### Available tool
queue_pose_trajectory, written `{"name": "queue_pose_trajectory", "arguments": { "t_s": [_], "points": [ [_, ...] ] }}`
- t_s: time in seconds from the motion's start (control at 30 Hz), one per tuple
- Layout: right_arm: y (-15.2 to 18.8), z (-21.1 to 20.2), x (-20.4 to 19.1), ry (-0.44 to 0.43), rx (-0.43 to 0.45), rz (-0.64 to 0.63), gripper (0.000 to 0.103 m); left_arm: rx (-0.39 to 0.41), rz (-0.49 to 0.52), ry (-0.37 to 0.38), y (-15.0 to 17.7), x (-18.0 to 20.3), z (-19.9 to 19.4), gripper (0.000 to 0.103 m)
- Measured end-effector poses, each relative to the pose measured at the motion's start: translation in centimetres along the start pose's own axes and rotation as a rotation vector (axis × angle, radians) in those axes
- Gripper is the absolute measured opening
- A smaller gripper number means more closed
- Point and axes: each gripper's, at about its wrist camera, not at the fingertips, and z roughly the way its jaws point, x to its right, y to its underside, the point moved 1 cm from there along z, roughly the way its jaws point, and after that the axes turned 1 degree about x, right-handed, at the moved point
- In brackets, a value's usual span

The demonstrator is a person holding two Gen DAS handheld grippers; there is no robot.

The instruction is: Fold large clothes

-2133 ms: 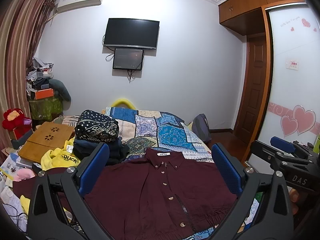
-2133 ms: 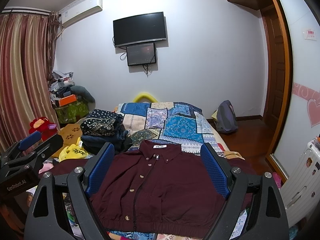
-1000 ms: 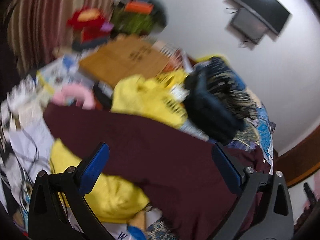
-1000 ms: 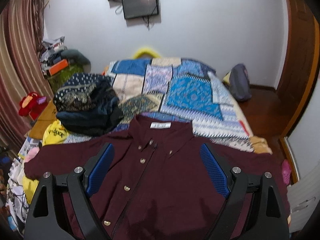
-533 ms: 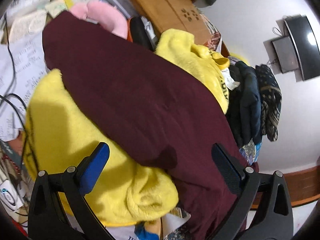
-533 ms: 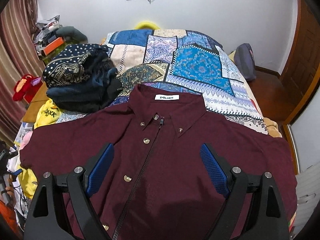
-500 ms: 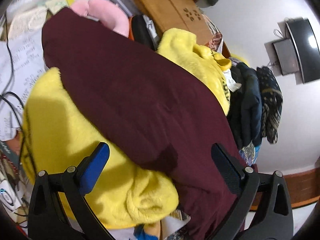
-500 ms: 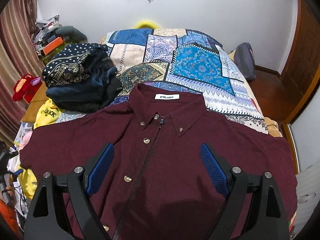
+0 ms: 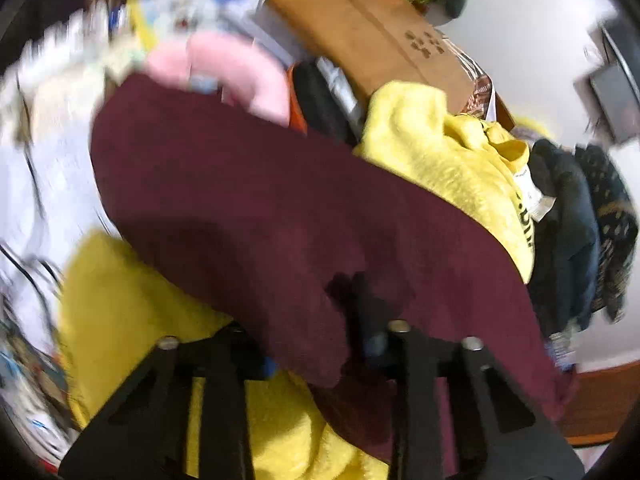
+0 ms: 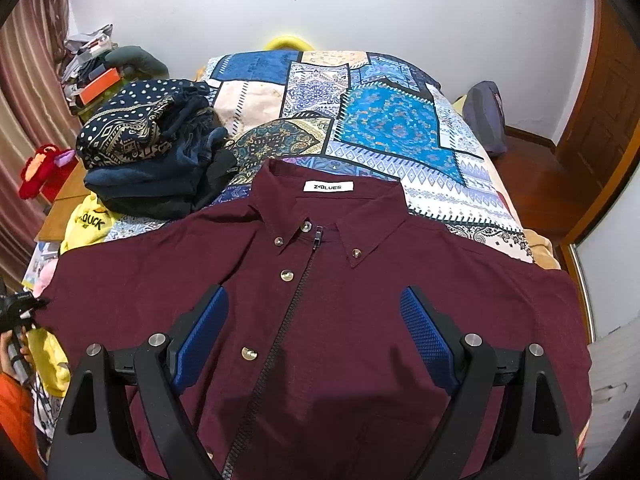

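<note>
The dark maroon button-and-zip shirt lies front-up and spread flat across the near end of a bed covered by a blue and cream patchwork quilt, collar toward the far wall, both sleeves stretched out to the sides.

The left gripper has its fingers drawn close together on the lower edge of the shirt's sleeve; maroon cloth is bunched between them and drapes over the tips (the pads themselves are hidden, and the view is blurred). The gripper points along the sleeve toward its cuff end, low over the bed's edge.

The right gripper has its blue-padded fingers spread wide apart, holding nothing, poised above the shirt's chest and looking down over the zip.

A fluffy yellow garment lies under and beside the sleeve. A stack of dark folded clothes, topped by a navy patterned piece, sits on the quilt just beyond the shirt's shoulder. A brown cardboard box and a pink soft item lie past the sleeve.
</note>
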Motion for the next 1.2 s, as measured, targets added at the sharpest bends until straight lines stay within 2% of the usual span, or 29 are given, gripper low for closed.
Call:
{"name": "queue_pose_trajectory", "arguments": {
  "t_s": [0.07, 0.27, 0.4, 0.53, 0.6, 0.7, 0.8, 0.9, 0.97, 1.13, 1.17, 1.2],
  "points": [
    [0.0, -0.1, 0.0, -0.002, 0.002, -0.002, 0.086, 0.049, 0.063, -0.027, -0.4, 1.9, -1.2, 0.018],
    [0.1, -0.7, 0.2, -0.009, 0.023, -0.01, 0.086, 0.25, 0.258, 0.048, -1.0, 10.7, -8.4, 0.014],
    [0.2, -1.6, 0.5, -0.01, 0.054, -0.017, 0.086, 0.38, 0.405, 0.152, 0.4, 17.7, -14.4, 0.014],
    [-0.1, -2.6, 1.3, -0.02, 0.081, -0.004, 0.086, 0.44, 0.543, 0.274, 3.3, 24.1, -18.7, 0.014],
    [-0.1, -3.3, 1.9, -0.029, 0.099, 0.012, 0.086, 0.446, 0.626, 0.338, 5.8, 27.4, -20.2, 0.014],
    [-0.1, -3.9, 2.3, -0.03, 0.115, 0.016, 0.086, 0.4, 0.727, 0.415, 9.6, 31.7, -20.4, 0.014],
    [0.3, -4.6, 2.7, -0.022, 0.128, 0.006, 0.086, 0.333, 0.826, 0.455, 13.6, 35.4, -19.2, 0.014],
    [0.5, -5.1, 3.3, -0.014, 0.133, -0.004, 0.086, 0.223, 0.918, 0.48, 18.0, 38.6, -17.1, 0.014],
    [0.8, -5.3, 3.8, -0.006, 0.133, -0.011, 0.086, 0.154, 0.974, 0.476, 21.1, 40.1, -15.5, 0.014],
    [1.6, -5.8, 5.3, 0.008, 0.124, -0.013, 0.086, -0.09, 1.138, 0.467, 29.7, 41.7, -11.0, 0.015],
    [1.8, -5.9, 5.4, 0.01, 0.119, -0.014, 0.086, -0.114, 1.161, 0.454, 30.9, 41.9, -10.6, 0.017],
    [2.0, -5.8, 5.6, 0.012, 0.112, -0.016, 0.086, -0.15, 1.193, 0.439, 32.5, 41.8, -10.1, 0.024]
  ]
}}
